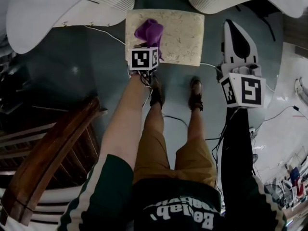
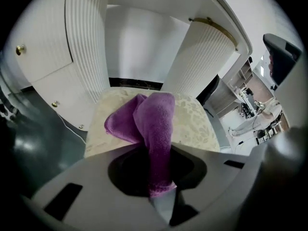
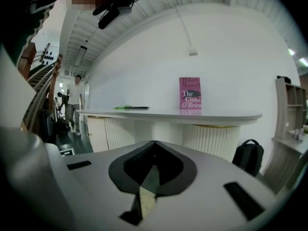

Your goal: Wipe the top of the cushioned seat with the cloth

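We look steeply down on a dark, glossy floor (image 1: 72,76) with our own legs at the centre. Two white curved bench (image 1: 62,8) tops fill the upper corners, and a wooden stair rail (image 1: 48,162) runs along the lower left. Between the bench tops stands the square beige seat (image 1: 180,35), its patterned top mostly bare. The left tool (image 2: 156,162) has its jaws closed on a fold of the purple cloth (image 1: 149,32), which lies bunched on the near left part of the seat. The right tool (image 3: 154,146) is held well to the right of the seat, pointing away, its jaws pressed together on nothing. We judge the wiping to be at an early stage, with the cloth down but crumpled. The next move calls for pressing it flatter and sweeping right and away across the top. The ribbed bench pillars (image 2: 202,57) crowd the far edge, and a thin cable (image 1: 103,32) trails on the floor just beside the seat's left side. A pink book (image 3: 189,93) stands on the bench, and a dark backpack (image 3: 248,155) sits below it.
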`<act>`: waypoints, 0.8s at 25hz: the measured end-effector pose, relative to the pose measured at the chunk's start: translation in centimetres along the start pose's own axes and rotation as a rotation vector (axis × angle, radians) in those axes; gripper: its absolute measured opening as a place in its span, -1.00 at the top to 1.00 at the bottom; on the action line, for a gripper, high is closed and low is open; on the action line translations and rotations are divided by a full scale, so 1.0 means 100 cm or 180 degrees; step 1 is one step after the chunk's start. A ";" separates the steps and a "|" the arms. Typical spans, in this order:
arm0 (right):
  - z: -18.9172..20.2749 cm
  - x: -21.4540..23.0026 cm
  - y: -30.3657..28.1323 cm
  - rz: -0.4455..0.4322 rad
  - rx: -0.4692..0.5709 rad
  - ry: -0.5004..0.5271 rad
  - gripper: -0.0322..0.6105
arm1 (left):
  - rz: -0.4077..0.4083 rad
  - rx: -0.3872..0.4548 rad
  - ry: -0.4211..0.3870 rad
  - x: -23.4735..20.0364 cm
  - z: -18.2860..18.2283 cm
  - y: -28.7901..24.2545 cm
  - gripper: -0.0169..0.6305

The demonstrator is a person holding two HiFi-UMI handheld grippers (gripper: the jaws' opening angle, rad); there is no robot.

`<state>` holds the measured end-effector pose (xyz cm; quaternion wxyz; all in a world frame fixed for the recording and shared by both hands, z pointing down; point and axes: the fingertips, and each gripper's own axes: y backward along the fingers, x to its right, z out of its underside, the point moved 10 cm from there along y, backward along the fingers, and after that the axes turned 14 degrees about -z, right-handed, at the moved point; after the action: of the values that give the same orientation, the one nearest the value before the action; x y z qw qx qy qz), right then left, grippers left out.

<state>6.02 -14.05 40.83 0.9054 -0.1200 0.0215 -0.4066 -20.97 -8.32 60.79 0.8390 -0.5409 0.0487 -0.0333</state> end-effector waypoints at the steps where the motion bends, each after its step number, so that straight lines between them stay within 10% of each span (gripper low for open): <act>1: -0.001 -0.006 -0.004 -0.0027 0.0000 0.0005 0.88 | -0.0043 -0.0001 0.0016 -0.012 0.001 0.002 0.66; 10: -0.014 -0.039 -0.027 -0.0191 0.0023 0.0086 0.88 | -0.0497 -0.0057 0.0024 -0.095 0.021 0.018 0.66; 20: -0.017 -0.039 -0.009 -0.0212 0.0052 0.0093 0.88 | -0.0203 0.0506 0.0085 -0.041 0.003 0.053 0.66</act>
<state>2.53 -12.13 39.18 0.8919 -0.1072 0.0274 -0.4385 -25.00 -5.39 56.28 0.8771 -0.4734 0.0399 -0.0710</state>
